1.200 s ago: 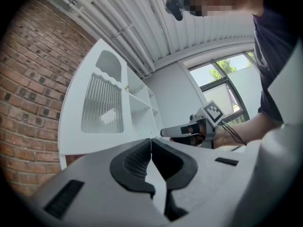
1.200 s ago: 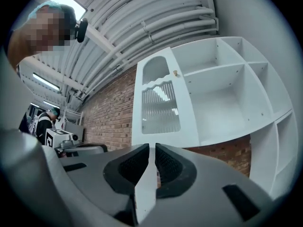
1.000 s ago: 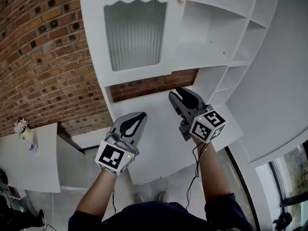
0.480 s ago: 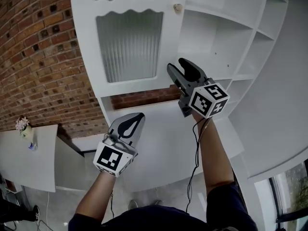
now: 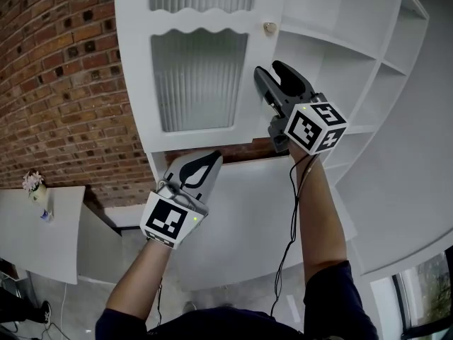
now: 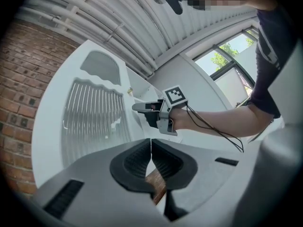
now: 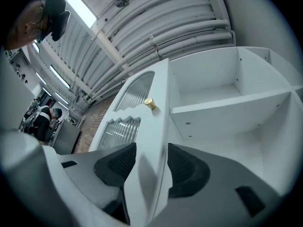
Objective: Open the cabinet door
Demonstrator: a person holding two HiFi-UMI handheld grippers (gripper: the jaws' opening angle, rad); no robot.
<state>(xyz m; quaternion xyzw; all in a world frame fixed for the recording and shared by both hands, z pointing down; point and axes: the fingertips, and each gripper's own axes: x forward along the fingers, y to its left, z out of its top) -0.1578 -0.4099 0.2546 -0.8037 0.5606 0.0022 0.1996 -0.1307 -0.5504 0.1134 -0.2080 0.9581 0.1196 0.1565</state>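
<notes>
The white cabinet door (image 5: 198, 76) has two ribbed glass panels and a small brass knob (image 5: 270, 28) near its right edge; it looks closed. My right gripper (image 5: 270, 71) is open, raised in front of the door's right edge, a little below the knob and apart from it. In the right gripper view the knob (image 7: 149, 103) sits above and ahead of the empty jaws, with the door's edge (image 7: 158, 126) lined up between them. My left gripper (image 5: 205, 163) is shut and empty, lower down, just under the door's bottom edge. The left gripper view shows the door (image 6: 90, 117) ahead.
Open white shelves (image 5: 340, 55) lie right of the door. A brick wall (image 5: 64, 83) runs along the left. A white counter (image 5: 233, 211) stands below the cabinet. A small table with a flower vase (image 5: 35, 190) is at far left. People (image 7: 42, 117) stand far off.
The right gripper has climbed from above the counter to the door's right edge, just under the knob. The left gripper rose a little toward the door's bottom edge.
</notes>
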